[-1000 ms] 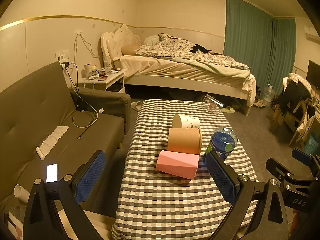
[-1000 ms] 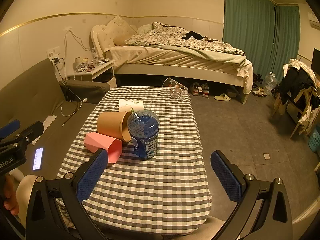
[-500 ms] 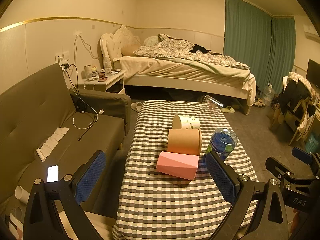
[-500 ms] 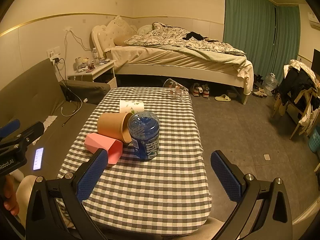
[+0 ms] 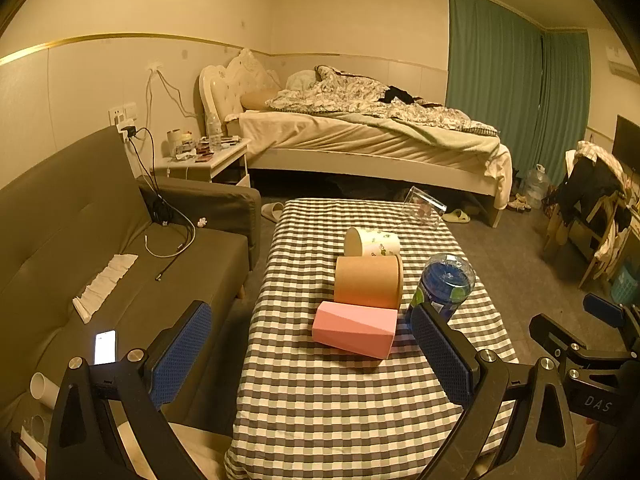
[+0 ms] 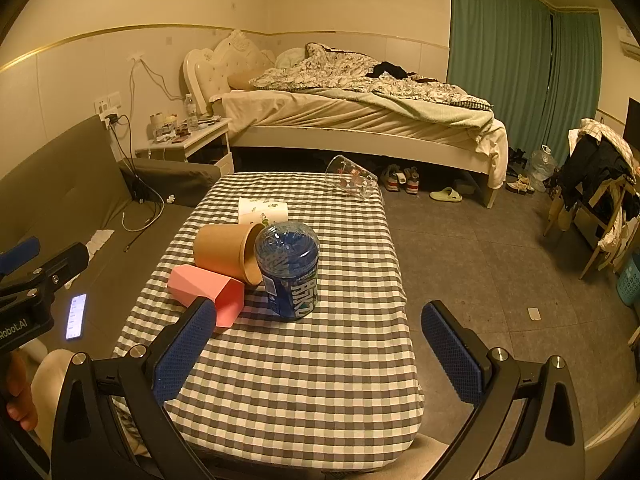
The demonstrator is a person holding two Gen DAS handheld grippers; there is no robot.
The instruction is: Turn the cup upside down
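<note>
Brown cup (image 5: 368, 282) lying sideways, touching the bottle (image 6: 289, 274), behind the pink block (image 5: 354, 330); likely light, crushable paper, best gripped mid-wall; left gripper (image 5: 312, 360) and right gripper (image 6: 320, 354) spread, empty.

Walls: cream, gold trim band (image 5: 120, 36).
Far: unmade bed (image 5: 360, 128), white nightstand (image 5: 204, 160).
Left: grey sofa (image 5: 80, 232).
Right: green curtains (image 5: 512, 92).
Floor: grey (image 6: 480, 240).
Light: dim, yellow.
</note>
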